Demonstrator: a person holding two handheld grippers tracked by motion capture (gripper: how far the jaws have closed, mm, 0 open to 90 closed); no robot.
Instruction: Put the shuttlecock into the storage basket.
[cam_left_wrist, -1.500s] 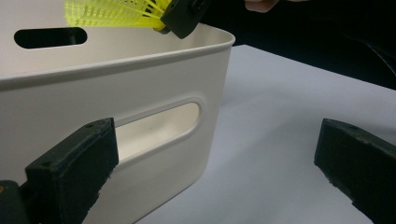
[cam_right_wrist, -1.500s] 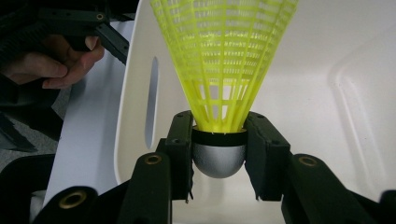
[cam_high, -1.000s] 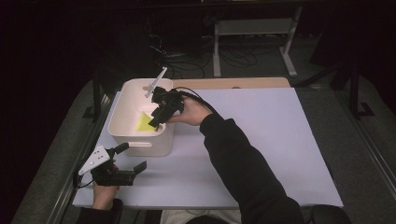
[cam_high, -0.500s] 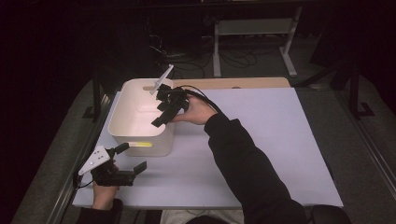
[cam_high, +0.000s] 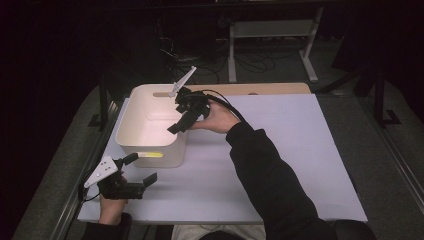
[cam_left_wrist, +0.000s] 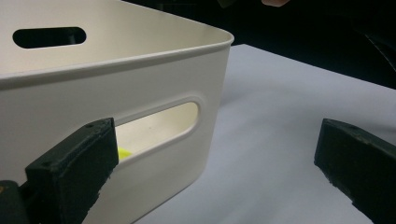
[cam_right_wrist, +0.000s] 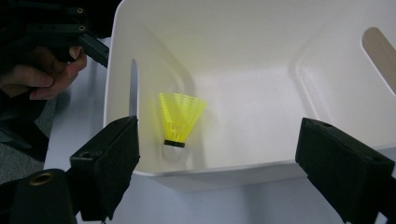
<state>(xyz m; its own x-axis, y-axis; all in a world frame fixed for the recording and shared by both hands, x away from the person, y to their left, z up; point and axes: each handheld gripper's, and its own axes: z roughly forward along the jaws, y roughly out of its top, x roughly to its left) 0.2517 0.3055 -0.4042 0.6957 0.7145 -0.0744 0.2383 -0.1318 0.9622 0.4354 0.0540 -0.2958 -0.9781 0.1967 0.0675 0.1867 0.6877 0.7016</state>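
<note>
One white plastic bin (cam_high: 150, 131) is sitting on a pale lilac sheet (cam_high: 280, 165) covering the table. Bin walls are smooth, matte, with rounded corners and a rolled rim; slot handles are cut into the end walls, two of them counted in the left gripper view.

One shuttlecock (cam_right_wrist: 178, 120) is lying inside the bin, on the floor close to the wall with the slot. Skirt is yellow, ribbed mesh, flaring to a cone; a dark band is ringing its narrow end above a white rounded cap. It is standing roughly cap-down, leaning toward the wall. A sliver of yellow is showing through the slot (cam_left_wrist: 122, 153) in the left gripper view.

Two grippers, each black with blocky, square-ended jaws. Right gripper (cam_high: 182, 120) is hovering over the bin's right rim, jaws spread wide and holding nothing, the shuttlecock lying between and beyond them in its own view. Left gripper (cam_high: 136, 172) is resting on the sheet just beside the bin's near wall, jaws also spread wide, gripping nothing; a grey three-cornered plate is riding on top.
</note>
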